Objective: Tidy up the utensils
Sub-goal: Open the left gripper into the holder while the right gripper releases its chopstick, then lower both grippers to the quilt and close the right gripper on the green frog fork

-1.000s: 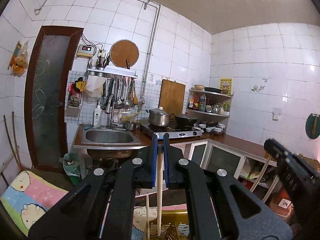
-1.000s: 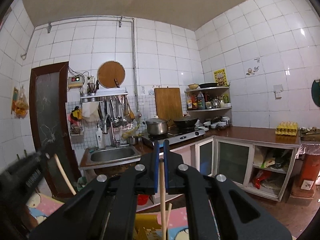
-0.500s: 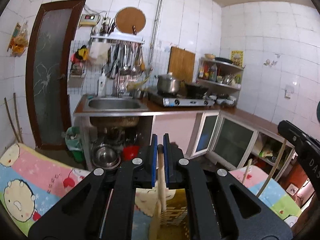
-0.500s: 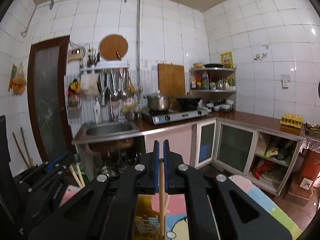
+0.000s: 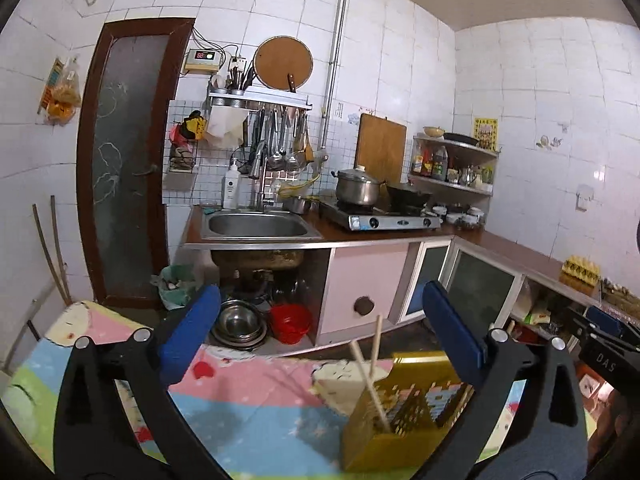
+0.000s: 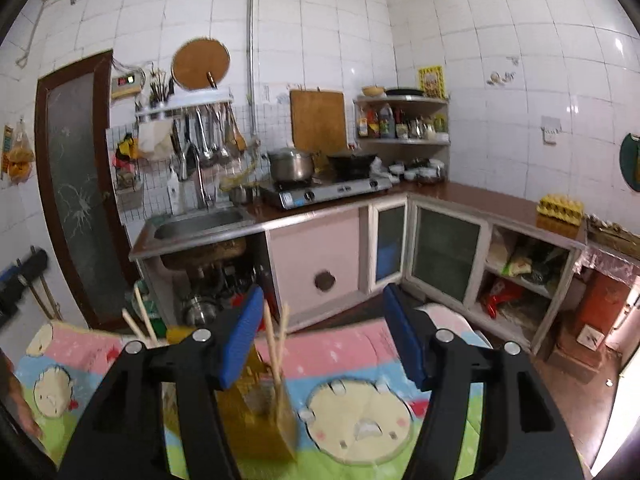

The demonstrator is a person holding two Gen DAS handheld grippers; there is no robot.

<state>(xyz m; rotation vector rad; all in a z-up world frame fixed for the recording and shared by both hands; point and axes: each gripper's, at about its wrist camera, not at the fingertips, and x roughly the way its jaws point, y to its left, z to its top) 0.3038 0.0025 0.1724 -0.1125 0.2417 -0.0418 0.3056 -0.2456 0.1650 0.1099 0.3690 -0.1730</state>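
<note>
A yellow slotted utensil basket (image 5: 404, 404) stands on the cartoon-print mat, below and right of centre in the left wrist view. Two wooden chopsticks (image 5: 370, 368) stand in it, leaning. My left gripper (image 5: 320, 336) is open and empty above and behind the basket. In the right wrist view the basket (image 6: 256, 412) sits under my left finger, with chopsticks (image 6: 276, 344) upright in it and more chopsticks (image 6: 140, 320) at its left end. My right gripper (image 6: 324, 336) is open and empty above the basket.
The colourful mat (image 5: 248, 392) covers the surface below. Behind are the sink counter (image 5: 256, 228), stove with pot (image 5: 360, 192), hanging ladles (image 5: 280, 140) and cabinets (image 6: 440, 256). The right gripper's body (image 5: 604, 352) shows at the right edge of the left wrist view.
Both grippers were shut on a chopstick each; both have opened and dropped them into the basket. Both cameras have tilted down toward the mat.
</note>
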